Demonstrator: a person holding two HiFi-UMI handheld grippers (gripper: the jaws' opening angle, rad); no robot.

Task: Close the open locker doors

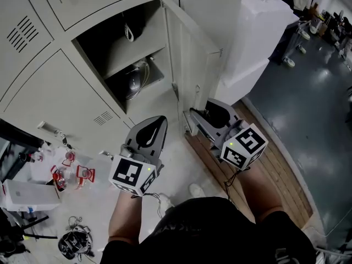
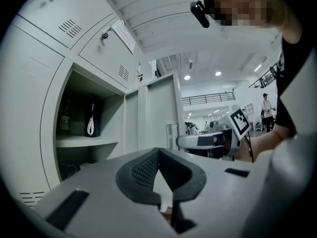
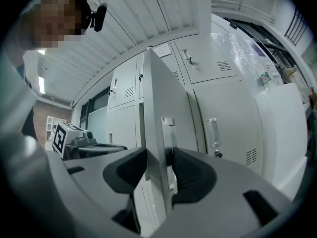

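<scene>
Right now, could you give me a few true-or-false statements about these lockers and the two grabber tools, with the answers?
1. The edge of the open locker door sits between the jaws of the right gripper. True.
2. The left gripper holds something. False: its jaws are together on nothing.
3. The open locker is empty. False: a dark bottle stands on its shelf.
4. The neighbouring locker beyond the door is shut. True.
</scene>
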